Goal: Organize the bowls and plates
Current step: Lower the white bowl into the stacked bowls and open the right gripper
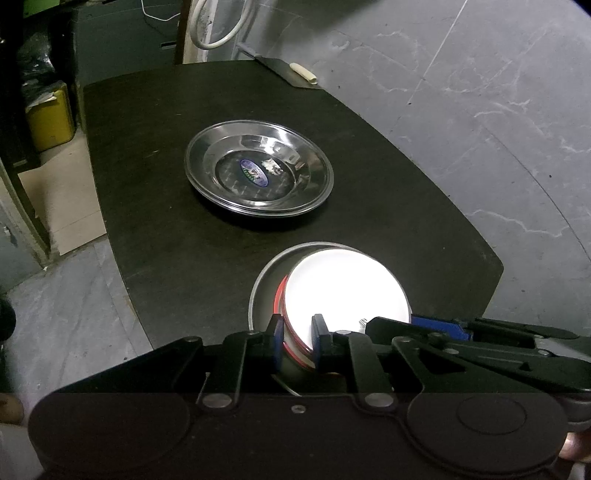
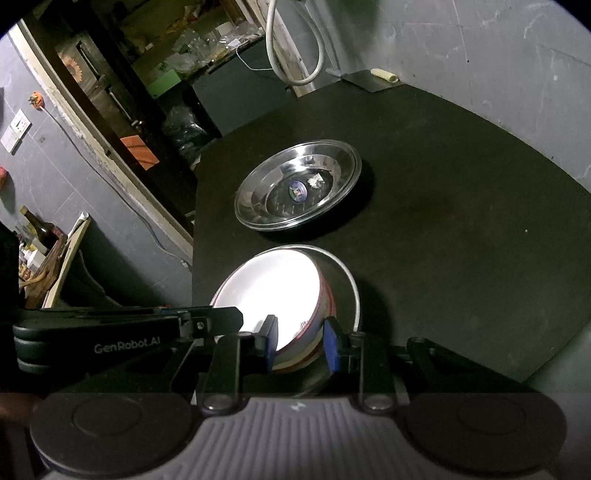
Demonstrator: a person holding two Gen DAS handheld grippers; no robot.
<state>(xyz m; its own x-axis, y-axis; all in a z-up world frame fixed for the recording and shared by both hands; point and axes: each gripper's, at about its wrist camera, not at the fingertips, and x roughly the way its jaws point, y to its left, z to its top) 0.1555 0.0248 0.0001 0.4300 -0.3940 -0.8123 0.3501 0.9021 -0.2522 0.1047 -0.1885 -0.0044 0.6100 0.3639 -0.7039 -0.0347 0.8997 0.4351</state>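
Observation:
A white bowl with a red rim [image 1: 347,284] sits tilted inside a grey metal bowl [image 1: 264,284] at the near edge of the black table [image 1: 155,177]. My left gripper [image 1: 298,338] is shut on the white bowl's near rim. My right gripper [image 2: 301,341] straddles the white bowl's rim [image 2: 273,284] from the other side, with a gap showing between its right pad and the bowl; the grey bowl [image 2: 349,280] surrounds it. A stack of steel plates [image 1: 258,168] lies in the table's middle, also in the right wrist view [image 2: 299,184].
A flat metal sheet with a pale roll on it [image 1: 295,74] lies at the table's far corner. A white cable loop [image 1: 214,26] hangs behind. A yellow box [image 1: 51,118] and shelves with clutter [image 2: 192,44] stand left of the table.

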